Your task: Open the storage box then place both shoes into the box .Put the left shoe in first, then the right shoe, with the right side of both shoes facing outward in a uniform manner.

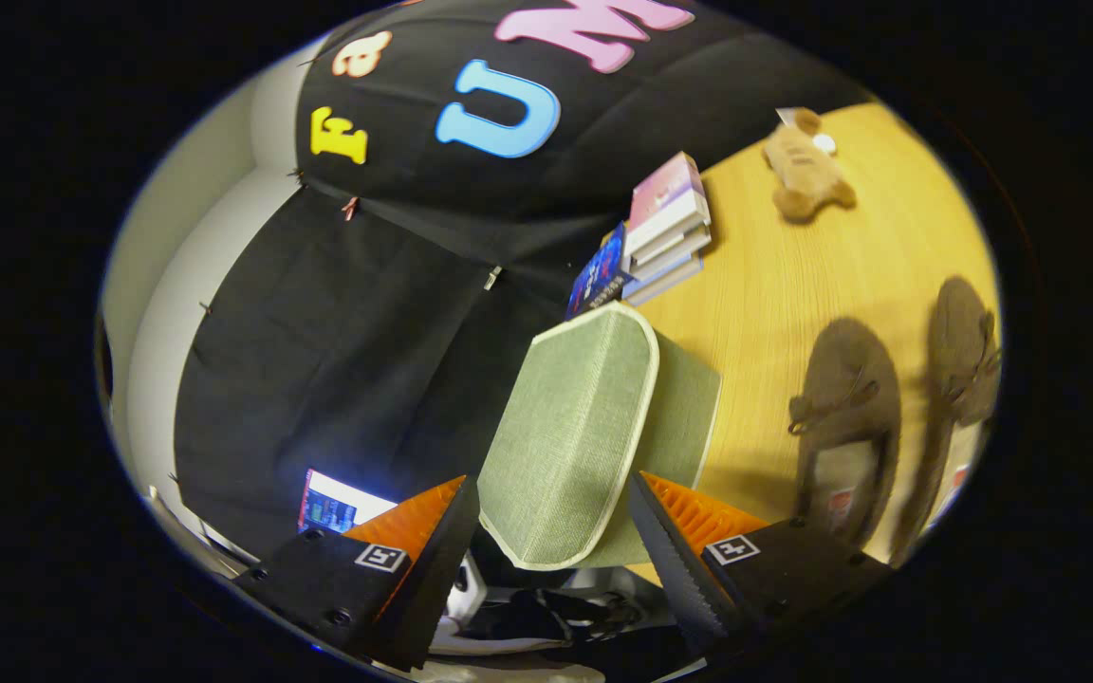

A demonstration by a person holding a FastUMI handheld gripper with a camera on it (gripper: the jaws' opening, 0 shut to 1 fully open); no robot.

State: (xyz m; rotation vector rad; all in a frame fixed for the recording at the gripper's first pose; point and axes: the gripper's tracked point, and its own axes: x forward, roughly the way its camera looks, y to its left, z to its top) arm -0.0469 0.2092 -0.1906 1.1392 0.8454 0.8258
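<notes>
Hovering our gripper [554, 503] spread wide around the green storage box [575, 432], fingers not touching; both shoes [845, 417] wait alongside.

The tongs [554, 507] were rolled hard to one side, so the whole scene ahead of them leaned over. Their two fingers stood wide apart, one [433, 531] at about seven o'clock and the other [689, 536] at about five o'clock. The fingers pressed on nothing; the gap between them was broad, and each tapered to a narrow tip pointing forward.
</notes>
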